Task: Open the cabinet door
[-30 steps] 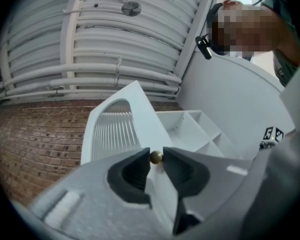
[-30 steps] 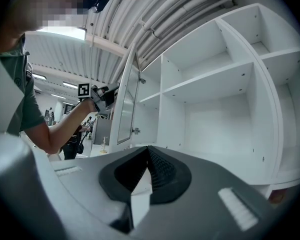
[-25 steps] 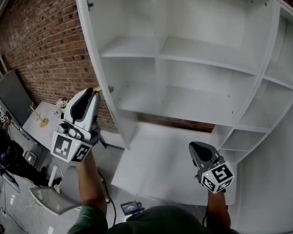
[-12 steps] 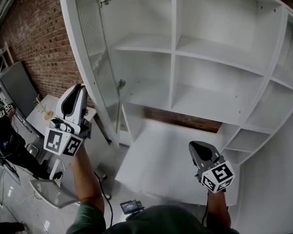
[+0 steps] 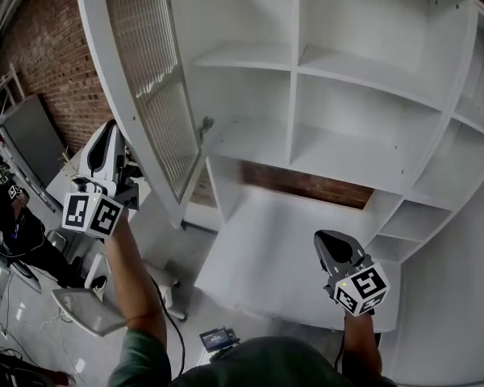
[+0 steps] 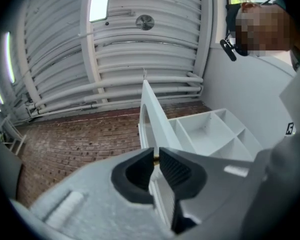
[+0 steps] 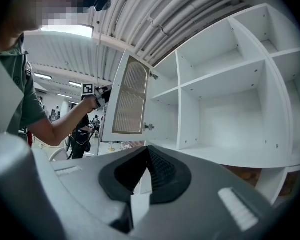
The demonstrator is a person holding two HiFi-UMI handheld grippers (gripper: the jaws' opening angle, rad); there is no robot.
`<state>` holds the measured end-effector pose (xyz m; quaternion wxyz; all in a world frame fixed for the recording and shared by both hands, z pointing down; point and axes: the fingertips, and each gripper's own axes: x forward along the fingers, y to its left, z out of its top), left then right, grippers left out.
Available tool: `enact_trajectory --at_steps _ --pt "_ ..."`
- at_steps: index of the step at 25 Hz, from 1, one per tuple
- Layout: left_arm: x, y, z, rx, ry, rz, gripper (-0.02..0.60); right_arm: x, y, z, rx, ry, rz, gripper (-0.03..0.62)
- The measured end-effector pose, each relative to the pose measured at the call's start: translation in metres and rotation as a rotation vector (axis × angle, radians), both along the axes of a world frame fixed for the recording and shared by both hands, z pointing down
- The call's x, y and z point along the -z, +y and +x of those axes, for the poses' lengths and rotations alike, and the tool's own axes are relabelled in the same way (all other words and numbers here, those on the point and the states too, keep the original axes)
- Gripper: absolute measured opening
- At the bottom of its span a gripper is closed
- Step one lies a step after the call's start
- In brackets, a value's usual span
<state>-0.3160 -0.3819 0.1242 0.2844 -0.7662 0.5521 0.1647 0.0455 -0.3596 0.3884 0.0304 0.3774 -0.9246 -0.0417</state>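
Observation:
The white cabinet door [image 5: 153, 95] with its ribbed glass panel stands swung out to the left of the open white cabinet [image 5: 292, 63]. My left gripper [image 5: 113, 129] is at the door's outer edge. In the left gripper view its jaws [image 6: 155, 157] are closing, and a small brass knob is pinched between their tips, with the door's edge [image 6: 157, 121] running away beyond. The right gripper view shows the door [image 7: 130, 96] and my left gripper [image 7: 103, 95] at its rim. My right gripper [image 5: 327, 242] hangs low before the cabinet, shut and empty [image 7: 148, 151].
Empty shelves fill the cabinet, and a white desk surface [image 5: 282, 256] juts out below them. A brick wall [image 5: 40, 47] lies behind the door. A chair [image 5: 85, 309], a small device on the floor [image 5: 218, 339] and a person [image 5: 0, 216] are at the lower left.
The door has swung wider to the left, showing its ribbed glass face. My left gripper has moved left with its edge. The right gripper has hardly shifted.

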Motion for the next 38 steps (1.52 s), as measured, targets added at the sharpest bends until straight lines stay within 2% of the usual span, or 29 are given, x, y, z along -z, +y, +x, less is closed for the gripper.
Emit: enact_trajectory --at_steps 5,10,15,20,24,32,38 --pt "-0.001 0.006 -0.006 0.032 -0.007 -0.006 0.004 -0.001 0.01 -0.006 0.015 0.004 0.003 0.005" --pt "-0.009 0.012 0.0 0.055 -0.032 -0.009 0.003 0.0 0.007 -0.009 0.031 0.006 0.013 0.005" --pt "-0.059 0.012 0.01 0.075 -0.082 -0.113 0.003 -0.004 0.005 -0.016 0.074 0.015 0.007 0.005" --pt "-0.109 0.053 -0.011 0.095 -0.097 -0.212 0.003 -0.002 0.035 -0.052 0.122 0.031 0.0 0.005" --pt "-0.143 0.069 -0.014 0.107 -0.125 -0.26 0.003 -0.003 0.033 -0.069 0.138 0.023 0.001 0.005" --pt "-0.196 0.122 0.015 0.126 -0.192 -0.342 0.003 0.0 0.051 -0.074 0.153 -0.006 0.003 0.005" --pt "-0.214 0.147 0.057 0.092 -0.238 -0.372 0.003 0.0 0.063 -0.065 0.149 -0.02 0.002 0.005"
